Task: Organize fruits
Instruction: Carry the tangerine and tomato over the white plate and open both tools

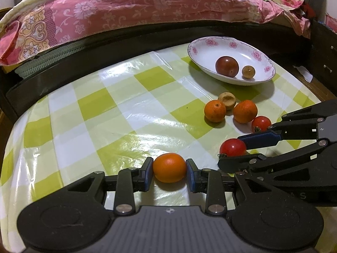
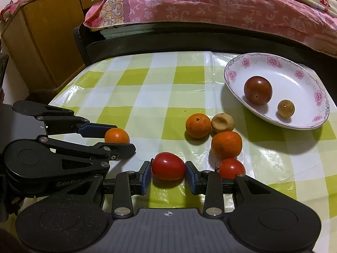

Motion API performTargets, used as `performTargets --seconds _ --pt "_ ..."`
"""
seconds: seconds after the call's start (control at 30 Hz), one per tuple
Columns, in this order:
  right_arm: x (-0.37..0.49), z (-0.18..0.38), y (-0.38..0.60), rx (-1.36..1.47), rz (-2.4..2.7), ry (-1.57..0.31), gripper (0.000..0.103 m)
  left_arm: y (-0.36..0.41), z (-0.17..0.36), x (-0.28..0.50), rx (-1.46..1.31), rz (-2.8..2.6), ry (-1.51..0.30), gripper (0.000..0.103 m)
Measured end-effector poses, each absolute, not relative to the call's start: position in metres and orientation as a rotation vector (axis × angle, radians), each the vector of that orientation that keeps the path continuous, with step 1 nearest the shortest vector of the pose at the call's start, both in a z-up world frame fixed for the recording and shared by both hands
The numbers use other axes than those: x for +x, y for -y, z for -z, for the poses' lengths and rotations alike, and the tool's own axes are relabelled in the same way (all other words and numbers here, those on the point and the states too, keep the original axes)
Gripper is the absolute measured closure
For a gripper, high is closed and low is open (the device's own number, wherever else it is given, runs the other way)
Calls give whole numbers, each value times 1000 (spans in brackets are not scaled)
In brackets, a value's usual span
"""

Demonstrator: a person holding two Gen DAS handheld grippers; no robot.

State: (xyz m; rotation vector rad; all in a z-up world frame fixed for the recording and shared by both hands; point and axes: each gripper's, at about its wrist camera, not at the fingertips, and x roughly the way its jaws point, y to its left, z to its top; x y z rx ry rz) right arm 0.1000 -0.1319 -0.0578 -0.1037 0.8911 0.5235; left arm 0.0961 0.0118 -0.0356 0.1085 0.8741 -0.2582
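— Left gripper (image 1: pixel 169 168) first: in the left wrist view we are seeing its blue pads pressing on both sides of a small orange (image 1: pixel 169 167), which is sitting low over the checked tablecloth (image 1: pixel 118 113).

— Taking the floral plate (image 1: pixel 231 63) as our landmark, we are finding that orange well apart from it, toward the camera and to the left. Inside the plate a dark red fruit (image 1: pixel 227 66) and a small brown fruit (image 1: pixel 248 72) are lying side by side.

— Nearer us than the plate, two more oranges (image 1: pixel 215 111) are flanking a tan fruit (image 1: pixel 227 100), and a small tomato (image 1: pixel 261 123) is sitting just beside them. The right gripper (image 1: pixel 238 149) is reaching in from the right, its jaws closing around a red tomato (image 1: pixel 233 147).

— Moving to the right wrist view, we are looking at the right gripper (image 2: pixel 168 169) clamping that red tomato (image 2: pixel 168 166) between its pads, narrow, well short of the floral plate (image 2: pixel 233 73) and to its left.

— The second tomato (image 2: pixel 231 167) is lying just right of it, with the oranges (image 2: pixel 198 125) and the tan fruit (image 2: pixel 222 123) between it and the plate.

— Far left of the plate, the left gripper (image 2: pixel 118 138) is holding its small orange (image 2: pixel 117 136).
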Motion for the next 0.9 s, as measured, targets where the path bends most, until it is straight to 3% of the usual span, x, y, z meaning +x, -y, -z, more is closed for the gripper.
performTargets --seconds 0.9 --pt "113 21 186 61 -396 -816 73 36 -3 123 105 333 -774 63"
